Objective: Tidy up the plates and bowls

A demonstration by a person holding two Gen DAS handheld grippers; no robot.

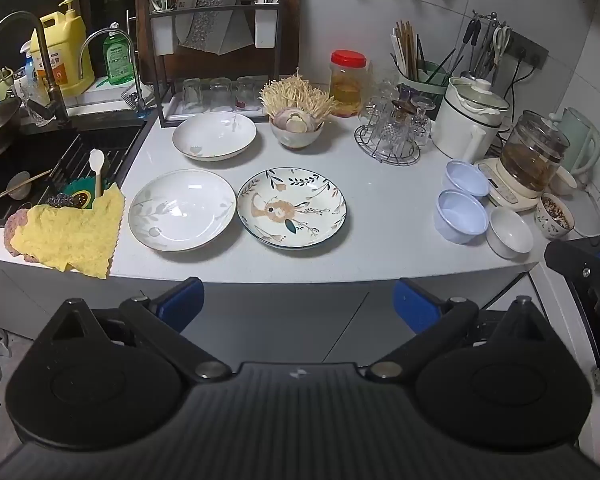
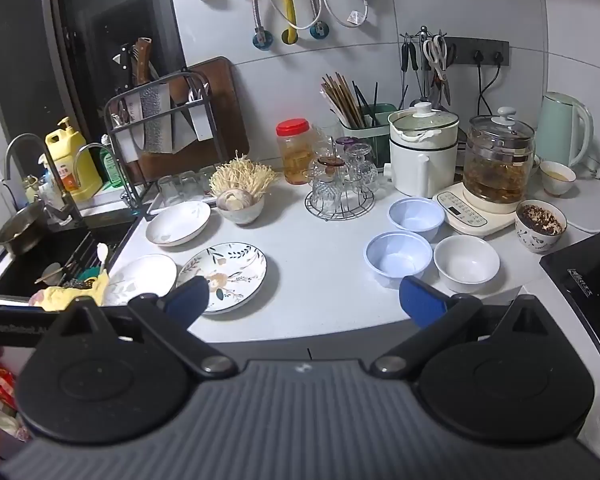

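The left gripper [image 1: 298, 300] stands wide apart with nothing between its blue fingers [image 1: 182, 300], held off the front edge of the counter [image 1: 380, 216]. Just beyond the jaws, at about eleven o'clock, lies a white plate with faint leaves [image 1: 182, 210]; at twelve o'clock, just beside it without touching, lies the flower-painted plate [image 1: 291, 208]. Farther out at eleven o'clock sits a second white plate [image 1: 214, 136], near a small bowl of shells [image 1: 296, 130]. At two o'clock three small bowls cluster together: two pale blue bowls [image 1: 460, 216] and a white bowl [image 1: 510, 232].

The right gripper [image 2: 304, 300] is likewise spread wide and empty, at the counter's front edge. Its left finger [image 2: 188, 300] overlaps the near rim of the flower-painted plate in the view; whether it touches cannot be told. At one o'clock, close past the right finger, stands the nearer blue bowl [image 2: 398, 258], with the white bowl just to its right and the other blue bowl [image 2: 416, 216] behind. At ten o'clock lie the two white plates, and past them the sink [image 2: 40, 256] with a yellow cloth [image 2: 72, 294] at its corner.
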